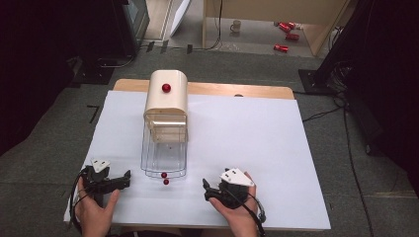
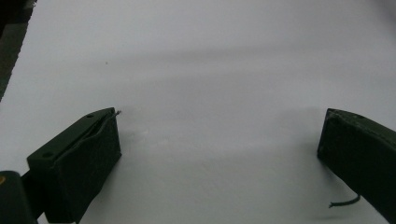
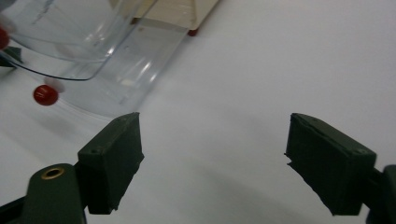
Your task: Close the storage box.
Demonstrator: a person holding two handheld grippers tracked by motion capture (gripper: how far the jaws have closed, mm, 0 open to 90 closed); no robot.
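Note:
A cream box [image 1: 166, 98] with a red knob [image 1: 166, 88] on top stands at the back left of the white table [image 1: 247, 138]. Its clear plastic front [image 1: 164, 153] is swung open toward me, and two small red knobs [image 1: 163, 175] show at its near edge. My left gripper [image 1: 127, 179] rests near the front left, pointing right, left of that edge. It is open [image 2: 220, 116] over bare white surface. My right gripper [image 1: 205, 190] sits to the right of the clear front, pointing left. It is open [image 3: 214, 116] with nothing between the jaws. The clear front [image 3: 93, 46] and a red knob [image 3: 45, 94] lie ahead at the left.
The table's wooden far edge [image 1: 222, 89] shows behind the white sheet. On the floor beyond are a mug [image 1: 236, 25] and red cans [image 1: 286, 29]. Cables [image 1: 346, 123] run along the floor at the right, and dark equipment stands at both sides.

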